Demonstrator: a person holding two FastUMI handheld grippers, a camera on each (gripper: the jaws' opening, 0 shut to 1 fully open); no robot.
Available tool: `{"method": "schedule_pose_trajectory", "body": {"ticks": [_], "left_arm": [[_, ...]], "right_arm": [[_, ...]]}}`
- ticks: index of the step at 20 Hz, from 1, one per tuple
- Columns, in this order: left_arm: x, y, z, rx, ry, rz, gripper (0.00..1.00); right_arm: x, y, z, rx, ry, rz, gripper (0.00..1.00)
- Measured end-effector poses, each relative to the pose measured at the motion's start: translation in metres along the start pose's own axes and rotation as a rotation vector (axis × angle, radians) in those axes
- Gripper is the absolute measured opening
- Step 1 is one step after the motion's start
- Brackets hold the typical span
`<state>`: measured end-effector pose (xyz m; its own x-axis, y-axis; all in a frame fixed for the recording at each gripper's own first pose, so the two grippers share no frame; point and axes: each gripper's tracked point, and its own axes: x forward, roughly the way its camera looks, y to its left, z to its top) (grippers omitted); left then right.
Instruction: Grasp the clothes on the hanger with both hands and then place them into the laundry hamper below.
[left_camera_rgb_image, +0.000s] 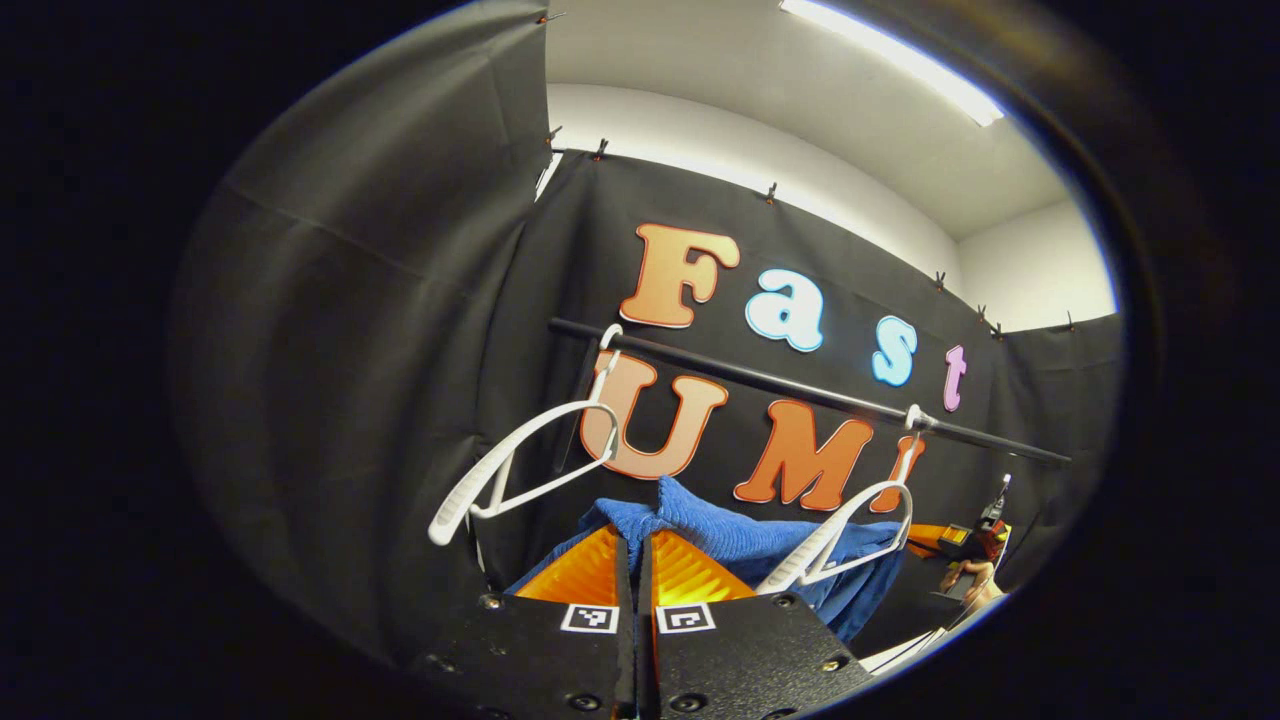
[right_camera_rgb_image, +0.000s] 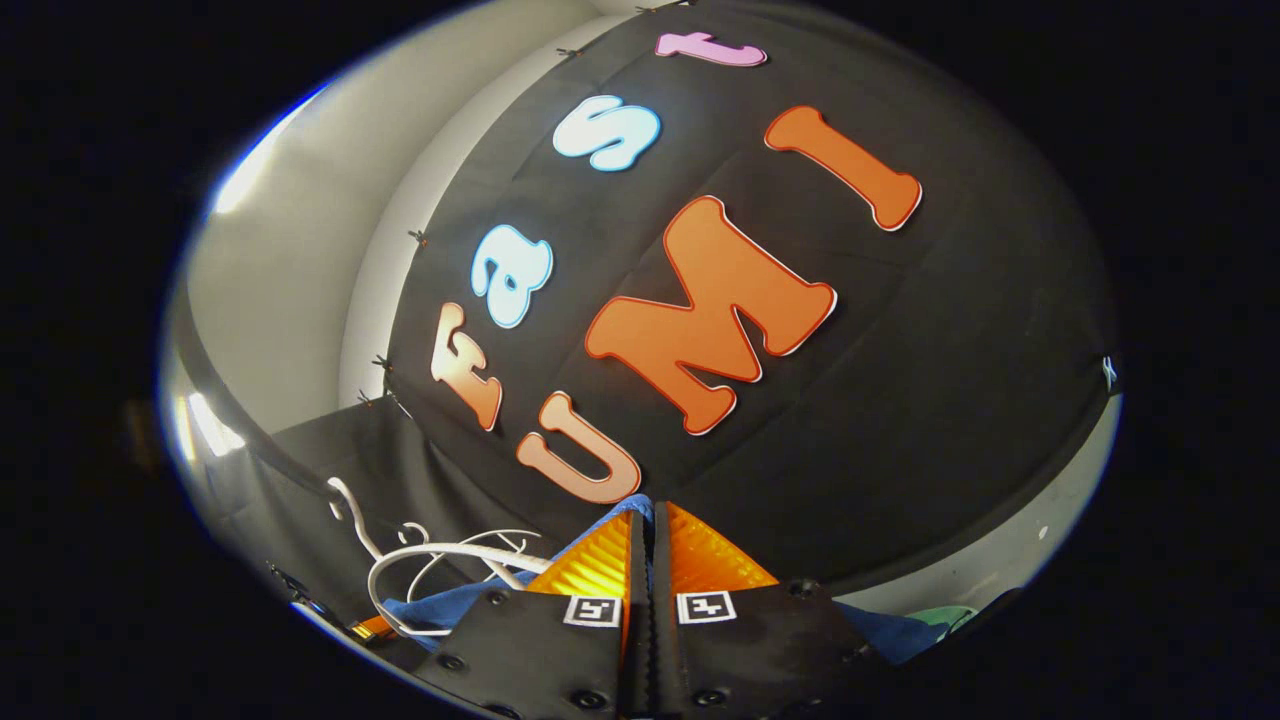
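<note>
Left tool (left_camera_rgb_image: 637, 560): fingers drawn together, pinching a bunched fold of the blue garment (left_camera_rgb_image: 740, 540) that rises just above the fingertips. The garment drapes to the right, over the lower white hanger (left_camera_rgb_image: 850, 530). A second white hanger (left_camera_rgb_image: 520, 460) hangs bare and tilted from the black rail (left_camera_rgb_image: 800, 390), to the left.

Right tool (right_camera_rgb_image: 645, 555): fingers also closed, with a sliver of blue cloth (right_camera_rgb_image: 610, 515) caught at the tips and more of it spilling out on either side below. White hangers (right_camera_rgb_image: 430, 560) lie low left in the right gripper view.
</note>
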<state>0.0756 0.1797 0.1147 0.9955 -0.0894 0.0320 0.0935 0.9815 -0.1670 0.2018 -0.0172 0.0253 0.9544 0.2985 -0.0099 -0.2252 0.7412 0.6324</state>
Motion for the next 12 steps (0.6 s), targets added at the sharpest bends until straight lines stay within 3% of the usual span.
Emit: {"method": "schedule_pose_trajectory", "body": {"ticks": [12], "left_arm": [[-0.017, 0.016, -0.074, -0.044, 0.118, 0.044, 0.01]], "right_arm": [[-0.028, -0.039, -0.041, -0.05, 0.089, -0.091, 0.07]]}}
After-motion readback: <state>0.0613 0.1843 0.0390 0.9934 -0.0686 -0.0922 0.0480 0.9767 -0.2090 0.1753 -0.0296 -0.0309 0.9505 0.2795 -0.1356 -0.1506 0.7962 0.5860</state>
